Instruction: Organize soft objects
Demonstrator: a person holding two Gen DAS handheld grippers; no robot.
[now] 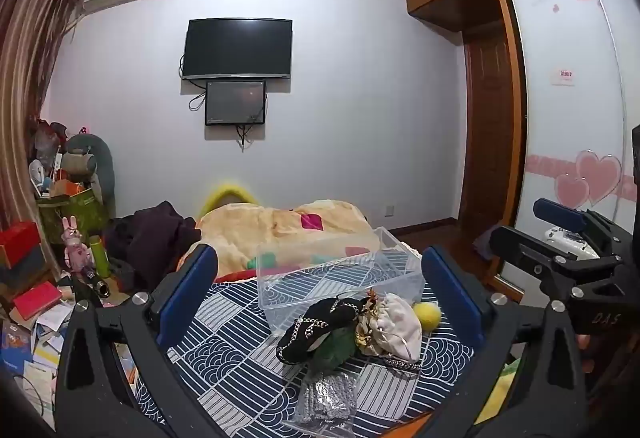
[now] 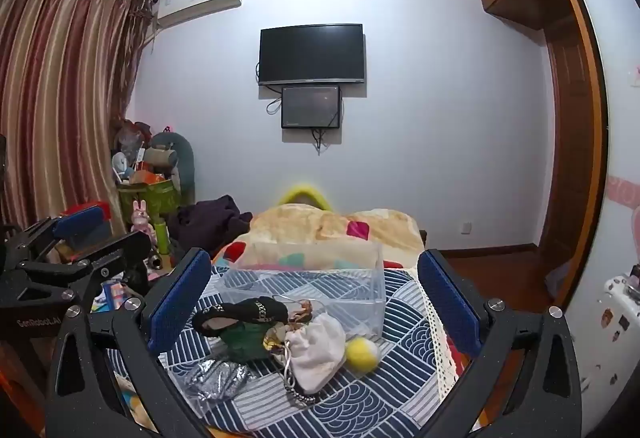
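Observation:
A heap of soft things lies on the blue patterned bedspread (image 1: 224,334): a black chain-trimmed bag (image 1: 320,322) (image 2: 244,312), a green cloth (image 1: 338,348) (image 2: 240,340), a white drawstring pouch (image 1: 398,322) (image 2: 318,348), a yellow ball (image 1: 427,315) (image 2: 362,354) and a silvery packet (image 1: 328,394) (image 2: 216,378). A clear plastic box (image 1: 332,274) (image 2: 320,286) stands just behind them, with nothing in it. My left gripper (image 1: 320,290) is open and empty, held above the heap. My right gripper (image 2: 314,302) is open and empty, also above it.
A beige quilt (image 1: 288,226) covers the far end of the bed, dark clothes (image 1: 156,238) beside it. Books, bags and toys clutter the left side (image 1: 60,238). A wardrobe (image 1: 568,97) and wooden floor lie to the right. The right gripper shows in the left wrist view (image 1: 568,250).

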